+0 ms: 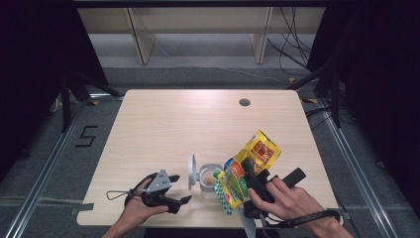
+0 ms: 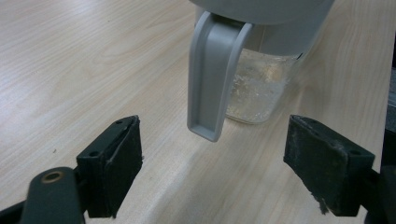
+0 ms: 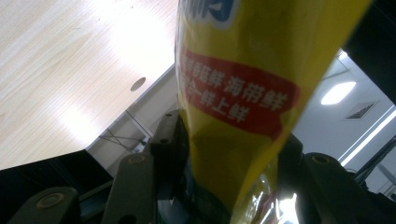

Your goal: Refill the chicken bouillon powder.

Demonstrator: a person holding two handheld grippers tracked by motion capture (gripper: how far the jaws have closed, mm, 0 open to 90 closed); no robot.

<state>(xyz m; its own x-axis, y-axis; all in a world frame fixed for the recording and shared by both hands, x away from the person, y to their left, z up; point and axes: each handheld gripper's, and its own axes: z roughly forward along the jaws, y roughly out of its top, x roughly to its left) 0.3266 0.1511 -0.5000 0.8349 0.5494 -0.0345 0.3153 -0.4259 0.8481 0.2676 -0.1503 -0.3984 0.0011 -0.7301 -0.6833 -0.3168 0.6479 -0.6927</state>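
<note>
A clear jar (image 1: pixel 209 181) stands near the table's front edge, its grey flip lid (image 1: pixel 191 171) swung open to the left. My right gripper (image 1: pixel 253 182) is shut on a yellow snack bag (image 1: pixel 252 161), tilted with its lower end just right of the jar's mouth. In the right gripper view the bag (image 3: pixel 233 88) is pinched between the jaws of my right gripper (image 3: pixel 229 144). My left gripper (image 1: pixel 174 190) rests open on the table left of the jar. Between the spread jaws of my left gripper (image 2: pixel 212 144) hangs the lid (image 2: pixel 212 79); pale crumbs lie inside the jar (image 2: pixel 257 88).
The wooden table (image 1: pixel 163 124) has a round cable hole (image 1: pixel 244 102) at the back right. Wooden shelving (image 1: pixel 198 29) and floor cables (image 1: pixel 292 44) lie beyond the far edge. A "5" (image 1: pixel 86 135) is marked on the floor at left.
</note>
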